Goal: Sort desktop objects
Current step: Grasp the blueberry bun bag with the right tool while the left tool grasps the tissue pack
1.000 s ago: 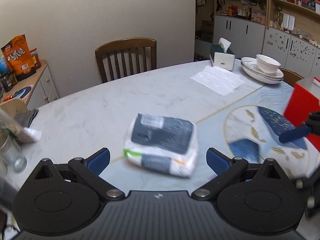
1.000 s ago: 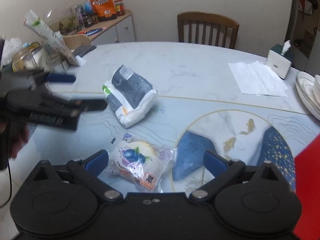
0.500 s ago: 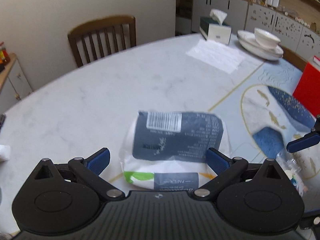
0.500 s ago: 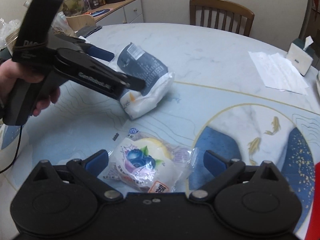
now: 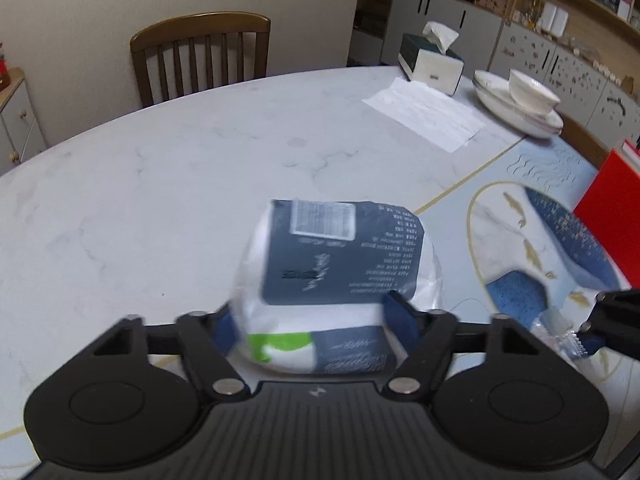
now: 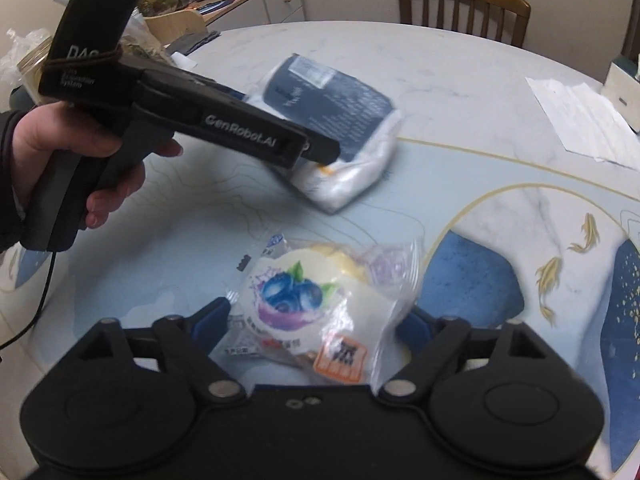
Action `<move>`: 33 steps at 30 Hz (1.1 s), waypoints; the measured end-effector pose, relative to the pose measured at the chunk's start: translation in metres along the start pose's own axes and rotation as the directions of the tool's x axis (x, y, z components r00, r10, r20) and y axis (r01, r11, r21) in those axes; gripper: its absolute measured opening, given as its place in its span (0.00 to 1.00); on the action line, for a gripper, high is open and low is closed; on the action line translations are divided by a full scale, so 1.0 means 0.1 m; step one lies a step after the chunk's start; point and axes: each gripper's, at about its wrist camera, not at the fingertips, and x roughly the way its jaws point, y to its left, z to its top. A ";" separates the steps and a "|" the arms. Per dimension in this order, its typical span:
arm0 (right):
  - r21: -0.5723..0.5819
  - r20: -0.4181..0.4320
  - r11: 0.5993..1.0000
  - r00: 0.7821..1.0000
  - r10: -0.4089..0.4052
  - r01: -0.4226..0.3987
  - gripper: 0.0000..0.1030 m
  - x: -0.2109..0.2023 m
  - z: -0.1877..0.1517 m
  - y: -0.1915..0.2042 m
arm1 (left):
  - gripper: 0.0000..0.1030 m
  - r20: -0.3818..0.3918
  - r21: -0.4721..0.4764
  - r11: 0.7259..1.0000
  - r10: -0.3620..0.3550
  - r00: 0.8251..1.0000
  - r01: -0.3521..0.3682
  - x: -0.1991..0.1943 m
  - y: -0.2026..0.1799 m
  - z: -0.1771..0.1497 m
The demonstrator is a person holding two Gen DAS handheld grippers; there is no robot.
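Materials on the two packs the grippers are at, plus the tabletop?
Tissue pack: soft plastic film, slightly glossy, printed navy and white; it bulges between the left gripper's pads. Blueberry bun packet: clear crinkly plastic film with glare and creases, a pale bun inside, likely bread. Table: looks like polished marble or a marble-look slab, grey veins and gold inlay lines.

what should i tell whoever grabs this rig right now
Left gripper: jaws have just been closing, pads pressed into the tissue pack, which sits on the table.
Right gripper: jaws have just been closing around the blueberry bun packet; firm grip not clear.
Done: both items reached, nothing sorted yet.
Left: lift both and place them; destination not evident, maybe the red box.
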 end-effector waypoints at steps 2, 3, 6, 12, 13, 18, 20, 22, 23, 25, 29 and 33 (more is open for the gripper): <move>-0.006 0.001 1.000 1.000 0.005 -0.005 0.73 -0.01 0.00 0.01 | 0.46 0.003 -0.038 0.999 -0.004 1.000 0.004 -0.04 0.02 -0.01; -0.003 0.001 1.000 1.000 0.007 -0.007 0.72 -0.01 -0.01 0.01 | 0.40 0.002 -0.049 0.999 -0.001 1.000 0.001 -0.05 0.02 -0.01; -0.001 0.007 1.000 1.000 0.005 -0.005 0.69 -0.04 -0.03 0.01 | 0.32 0.011 -0.060 0.998 0.005 1.000 -0.004 -0.13 0.00 -0.04; -0.018 0.018 1.000 1.000 -0.002 0.002 0.58 -0.19 -0.09 -0.05 | 0.18 0.057 -0.123 0.992 0.017 0.998 -0.010 -0.39 -0.09 -0.18; -0.017 0.019 1.000 1.000 -0.004 0.004 0.57 -0.22 -0.10 -0.07 | 0.18 0.064 -0.131 0.991 0.021 0.998 -0.012 -0.44 -0.11 -0.21; -0.016 0.007 1.000 1.000 -0.013 0.013 0.55 -0.33 -0.18 -0.15 | 0.15 0.084 -0.171 0.985 0.053 0.995 -0.039 -0.70 -0.24 -0.41; -0.014 0.005 1.000 1.000 -0.010 0.010 0.55 -0.40 -0.23 -0.18 | 0.15 0.092 -0.193 0.980 0.060 0.994 -0.041 -0.82 -0.29 -0.51; -0.011 0.002 1.000 1.000 -0.008 0.008 0.54 -0.44 -0.27 -0.20 | 0.15 0.092 -0.207 0.977 0.068 0.993 -0.047 -0.92 -0.34 -0.63; -0.007 0.000 1.000 1.000 -0.005 0.005 0.54 -0.47 -0.29 -0.21 | 0.15 0.091 -0.213 0.976 0.069 0.993 -0.049 -0.96 -0.36 -0.69; -0.007 -0.002 1.000 1.000 -0.004 0.004 0.54 -0.53 -0.34 -0.21 | 0.15 0.084 -0.226 0.973 0.074 0.994 -0.053 -1.03 -0.41 -0.79; -0.014 0.003 1.000 1.000 0.001 -0.001 0.54 -0.62 -0.42 -0.21 | 0.15 0.076 -0.259 0.964 0.078 0.994 -0.056 -1.15 -0.50 -0.99; -0.014 0.009 1.000 1.000 0.010 -0.010 0.54 -0.70 -0.49 -0.22 | 0.15 0.071 -0.277 0.959 0.082 0.994 -0.059 -1.27 -0.64 -1.13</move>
